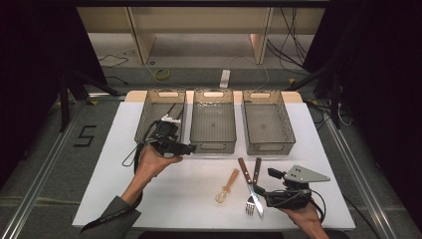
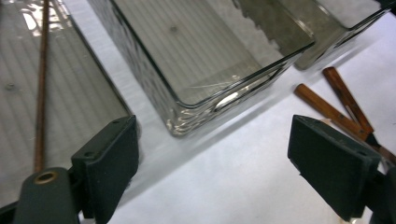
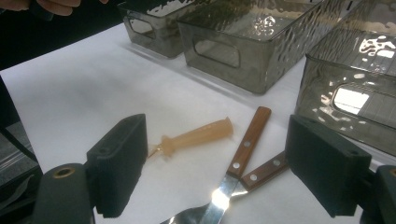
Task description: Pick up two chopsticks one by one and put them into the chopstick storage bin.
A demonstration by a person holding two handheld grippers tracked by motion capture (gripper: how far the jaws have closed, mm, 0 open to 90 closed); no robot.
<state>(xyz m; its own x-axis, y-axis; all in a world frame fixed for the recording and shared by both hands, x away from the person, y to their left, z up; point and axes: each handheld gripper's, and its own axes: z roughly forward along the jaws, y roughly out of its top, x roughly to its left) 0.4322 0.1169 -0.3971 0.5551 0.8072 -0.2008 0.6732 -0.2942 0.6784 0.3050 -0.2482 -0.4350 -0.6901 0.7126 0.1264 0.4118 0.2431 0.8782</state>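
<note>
Right gripper: jaws apart, over crossed knife and fork
Left gripper: jaws apart, empty, beside bins

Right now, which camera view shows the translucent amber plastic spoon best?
The high view: the translucent amber plastic spoon lies whole, handle and bowl. The right gripper view shows its handle, the bowl behind a jaw.

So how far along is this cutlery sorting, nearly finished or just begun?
Barely begun, it seems. The left bin already holds a thin rod-like piece; the middle bin and right bin look empty. The right claw, open, sits by the crossed knife and fork. The left claw is open near the bins. The plastic spoon also waits on the table.
</note>
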